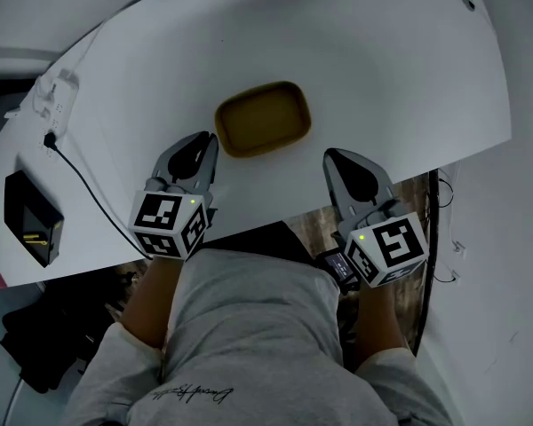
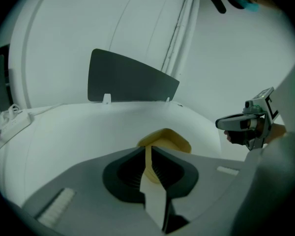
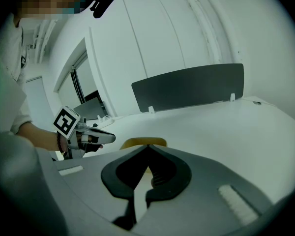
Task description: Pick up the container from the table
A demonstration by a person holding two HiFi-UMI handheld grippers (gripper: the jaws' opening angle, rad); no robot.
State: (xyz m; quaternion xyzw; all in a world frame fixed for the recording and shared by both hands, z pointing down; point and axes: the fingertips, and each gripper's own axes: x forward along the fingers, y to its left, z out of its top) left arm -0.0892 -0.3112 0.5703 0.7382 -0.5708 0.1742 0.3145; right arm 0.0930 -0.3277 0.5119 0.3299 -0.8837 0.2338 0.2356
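At the near edge of the bench (image 1: 382,78), the left tongs (image 1: 209,145) were pressed together, with only a thin crack showing, and held nothing. The right tongs (image 1: 333,158) were shut tight and empty too. The yellow container (image 1: 263,118) sat flat on the bench, just beside the left tips. It was not grabbed yet, so I think opening, pinching and lifting were all left.

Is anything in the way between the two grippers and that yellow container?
Nothing visible. Only bare table separates the container from the left gripper, close at its near corner, and the right gripper, farther off.
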